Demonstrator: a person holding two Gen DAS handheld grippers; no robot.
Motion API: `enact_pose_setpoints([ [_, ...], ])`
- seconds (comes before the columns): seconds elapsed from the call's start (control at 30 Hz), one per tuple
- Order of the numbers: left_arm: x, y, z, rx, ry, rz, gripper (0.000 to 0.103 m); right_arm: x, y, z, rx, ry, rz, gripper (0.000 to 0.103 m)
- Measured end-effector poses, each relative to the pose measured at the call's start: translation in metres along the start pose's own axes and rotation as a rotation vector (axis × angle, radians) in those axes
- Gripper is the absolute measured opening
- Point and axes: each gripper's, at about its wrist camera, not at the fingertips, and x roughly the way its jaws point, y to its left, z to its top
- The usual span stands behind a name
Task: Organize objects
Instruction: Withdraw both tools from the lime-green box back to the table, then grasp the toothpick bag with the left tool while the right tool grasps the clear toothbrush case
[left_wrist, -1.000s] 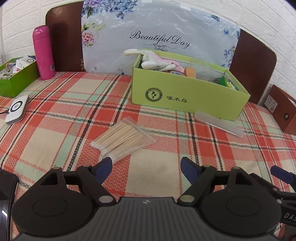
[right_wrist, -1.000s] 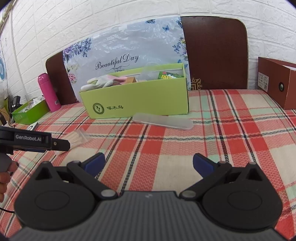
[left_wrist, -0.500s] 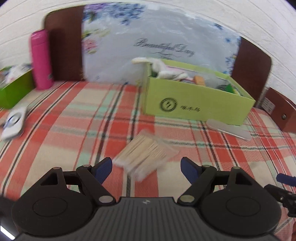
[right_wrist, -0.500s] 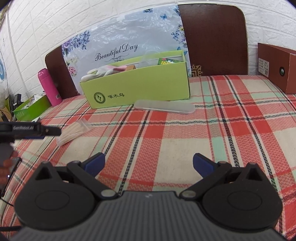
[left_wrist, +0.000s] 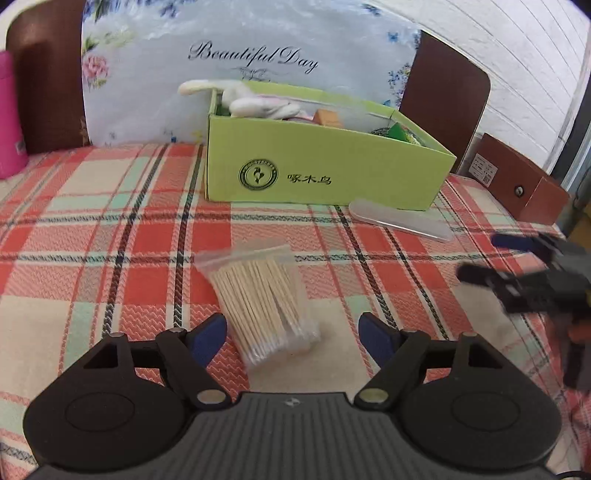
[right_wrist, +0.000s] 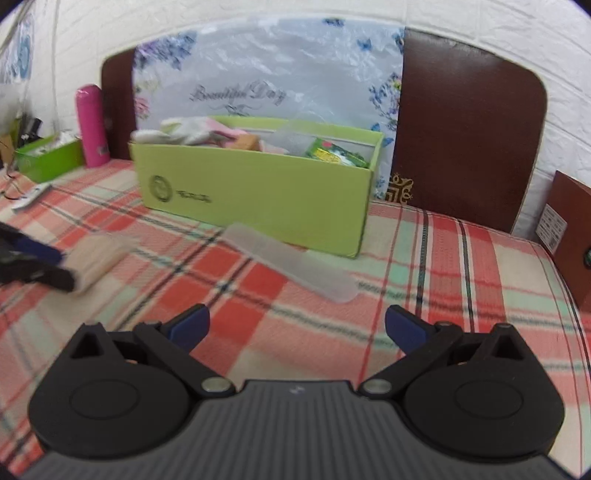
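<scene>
A clear bag of cotton swabs (left_wrist: 264, 299) lies on the plaid cloth, its near end between the open fingers of my left gripper (left_wrist: 293, 334). It shows blurred at the left of the right wrist view (right_wrist: 98, 258). A frosted plastic case (left_wrist: 400, 219) lies in front of the green box (left_wrist: 325, 173). In the right wrist view the case (right_wrist: 291, 266) lies ahead of my open, empty right gripper (right_wrist: 297, 326), and the box (right_wrist: 255, 195) holds gloves and packets.
A pink bottle (right_wrist: 90, 125) and a smaller green box (right_wrist: 50, 160) stand at the far left. A brown box (left_wrist: 521, 177) sits at the right edge. A floral bag (left_wrist: 251, 66) leans on the dark headboard (right_wrist: 465, 125) behind.
My left gripper has moved forward and right, bringing the swab bag between its fingers. My right gripper has moved forward toward the plastic case and green box.
</scene>
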Motion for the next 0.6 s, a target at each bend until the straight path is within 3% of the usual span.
enact_pose_setpoints([
  [0.17, 0.003, 0.000, 0.003, -0.059, 0.012, 0.049, 0.082, 0.056, -0.014, 0.015, -0.043, 0.050, 0.030, 0.103],
  [0.3, 0.011, 0.005, 0.003, -0.103, 0.037, 0.076, 0.082, 0.073, -0.013, 0.020, -0.084, 0.036, 0.076, 0.103],
  [0.33, 0.014, 0.006, 0.004, -0.110, 0.042, 0.090, 0.082, 0.075, -0.014, 0.022, -0.064, 0.047, 0.087, 0.099],
  [0.4, 0.018, 0.007, 0.005, -0.120, 0.041, 0.103, 0.082, 0.071, -0.018, 0.021, 0.020, 0.060, 0.110, 0.084],
  [0.47, 0.021, 0.006, 0.007, -0.119, 0.034, 0.109, 0.083, 0.058, -0.012, 0.016, 0.023, 0.064, 0.092, 0.055],
  [0.6, 0.028, 0.000, 0.010, -0.118, 0.029, 0.124, 0.085, 0.021, 0.013, -0.007, 0.044, 0.044, 0.124, 0.032],
])
